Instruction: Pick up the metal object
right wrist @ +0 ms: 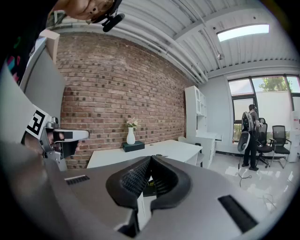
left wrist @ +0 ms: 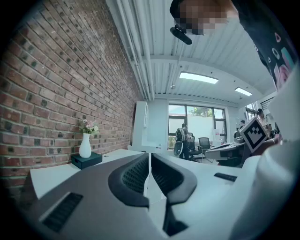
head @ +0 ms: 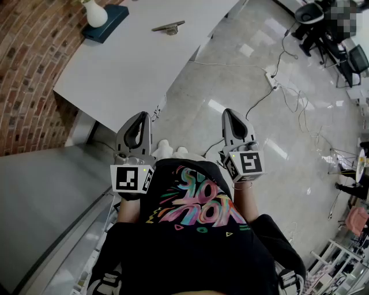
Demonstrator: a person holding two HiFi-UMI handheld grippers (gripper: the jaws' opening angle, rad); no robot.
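We held the left tongs [head: 140, 117] and the right tongs [head: 230, 113] side by side before our black printed shirt [head: 193, 230], both aimed at a white surface [head: 132, 69] that stood well apart from them. Each pair's own view showed its tips pressed together with nothing between them. The metal object [head: 168, 27], long and thin and perhaps a handle, though it was too small for us to be sure, lay untouched on the far part of the surface. Near it, at the corner by the brick wall [head: 29, 75], a white vase [head: 94, 14] stood on a dark box [head: 109, 24]. Cables [head: 259, 101] trailed across the glossy floor [head: 259, 167] to our right.
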